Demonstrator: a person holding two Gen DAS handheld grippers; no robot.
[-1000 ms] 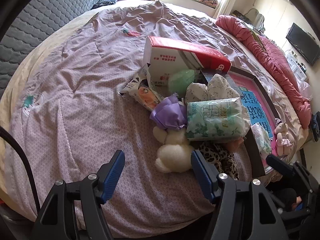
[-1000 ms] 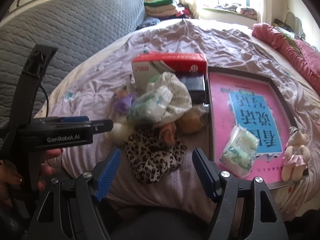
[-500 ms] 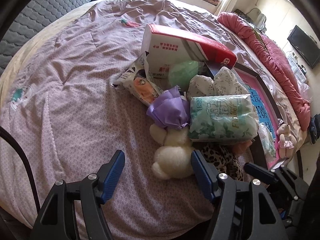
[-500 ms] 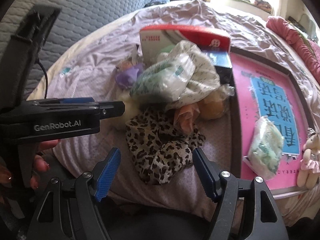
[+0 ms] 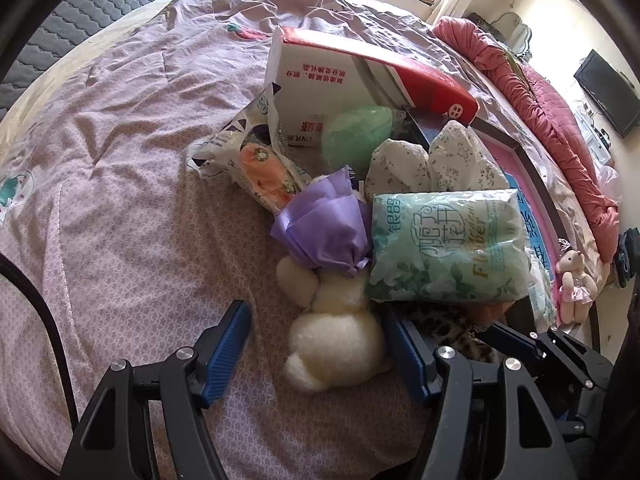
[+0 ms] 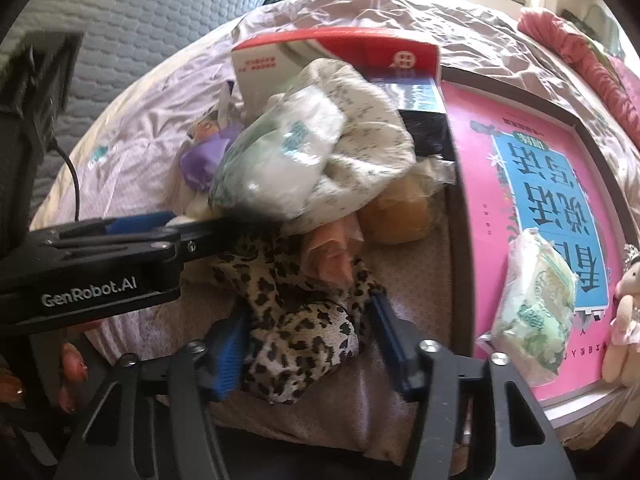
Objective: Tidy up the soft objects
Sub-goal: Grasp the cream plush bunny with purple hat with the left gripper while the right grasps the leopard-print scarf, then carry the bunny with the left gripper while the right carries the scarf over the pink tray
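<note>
Most of the sorting is still waiting to be done: only two things are lying in the pink tray (image 6: 472, 216), a green tissue pack (image 6: 532, 304) near its front edge and a small bear doll (image 6: 624, 316) at its front corner, while the rest is sitting heaped on the bedspread (image 5: 120, 200) beside the tray. In that heap, just outside the tray's near wall, a larger tissue pack (image 5: 448, 244) is resting on a floral cloth bundle (image 5: 432, 160), with a purple ribbon bag (image 5: 324, 232), a green pouch (image 5: 356, 132), an orange-printed packet (image 5: 264, 172) and a red and white box (image 5: 360, 80) crowding on the side away from the tray. The left gripper (image 5: 316, 352) is standing with its jaws apart around a white plush toy (image 5: 336, 344), the right finger touching or nearly touching it, nothing clamped. The right gripper (image 6: 308, 344) is likewise spread wide, straddling a leopard-print cloth (image 6: 296, 312) that is lying at the front of the heap, close beside the tray wall; the cloth is bunched between the fingers but not squeezed as far as I can tell. An orange lump (image 6: 396, 212) and a peach fabric piece (image 6: 336, 252) are sitting against the tray's outer wall, partly buried. I judge the task as barely begun, with a grasp on the plush and the leopard cloth about to come.
</note>
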